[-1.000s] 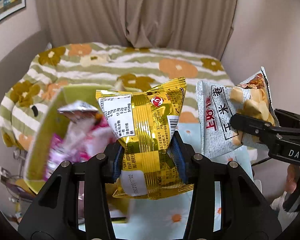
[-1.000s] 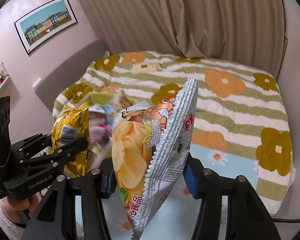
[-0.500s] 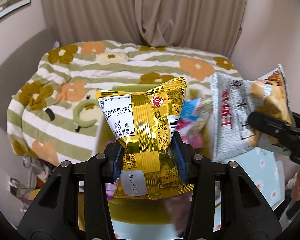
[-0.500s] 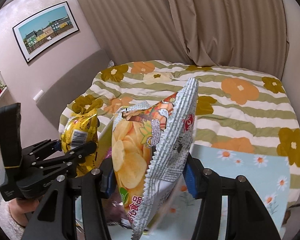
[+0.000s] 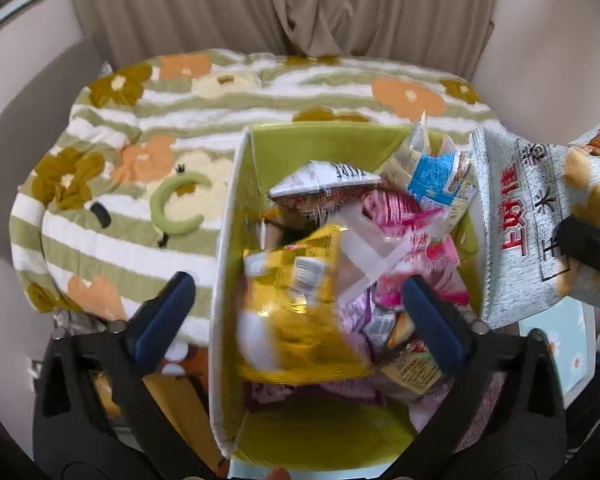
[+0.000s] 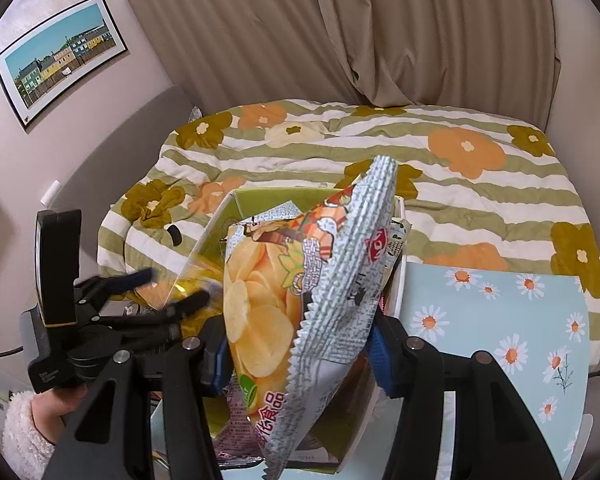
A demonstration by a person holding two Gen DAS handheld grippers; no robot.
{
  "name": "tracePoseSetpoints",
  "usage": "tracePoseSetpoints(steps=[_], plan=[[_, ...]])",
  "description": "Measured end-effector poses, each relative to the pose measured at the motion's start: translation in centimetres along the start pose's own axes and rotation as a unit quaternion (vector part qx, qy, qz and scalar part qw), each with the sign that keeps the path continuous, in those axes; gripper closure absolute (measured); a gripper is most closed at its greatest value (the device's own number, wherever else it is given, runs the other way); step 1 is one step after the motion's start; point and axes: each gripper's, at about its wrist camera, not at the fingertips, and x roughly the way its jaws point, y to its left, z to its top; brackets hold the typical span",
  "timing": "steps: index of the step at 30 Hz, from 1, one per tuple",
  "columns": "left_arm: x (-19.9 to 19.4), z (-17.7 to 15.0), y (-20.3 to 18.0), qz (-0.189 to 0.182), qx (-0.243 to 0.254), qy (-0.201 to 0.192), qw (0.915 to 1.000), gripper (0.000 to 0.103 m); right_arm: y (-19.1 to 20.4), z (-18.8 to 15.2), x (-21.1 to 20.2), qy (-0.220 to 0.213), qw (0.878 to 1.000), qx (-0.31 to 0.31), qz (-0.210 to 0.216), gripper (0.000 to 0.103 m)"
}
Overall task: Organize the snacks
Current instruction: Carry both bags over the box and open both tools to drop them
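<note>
A green storage box full of snack packets sits below my left gripper, which is open over it. A yellow snack bag is blurred in mid-fall between the open fingers, above the box's packets. My right gripper is shut on a grey chips bag and holds it upright over the box's right side; that bag also shows in the left wrist view. In the right wrist view the left gripper is at the left of the box, with the yellow bag blurred beside it.
The box stands on a surface with a light blue daisy-print cloth. Behind it lies a bed with a green striped, flowered quilt. Beige curtains hang at the back. A framed picture hangs on the left wall.
My left gripper has moved over the green box and opened, and the yellow bag is dropping out of it. My right gripper still holds the chips bag and has come over the box.
</note>
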Motion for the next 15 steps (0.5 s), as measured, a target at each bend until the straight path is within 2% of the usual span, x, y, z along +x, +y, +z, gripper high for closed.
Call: tracePoseSetpoints(steps=[10, 15], plan=[[-1.3, -1.2, -0.3, 0.011, -0.003, 0.005, 0.9999, 0.001, 0.8, 0.6, 0.6, 0.005, 1.0, -0.022, -0.001, 0.052], [-1.8, -2.0, 0.0, 0.018, -0.005, 0.006, 0.9998, 0.001, 1.8, 2.1, 1.7, 0.008, 0.999, -0.04, 0.004, 0.052]])
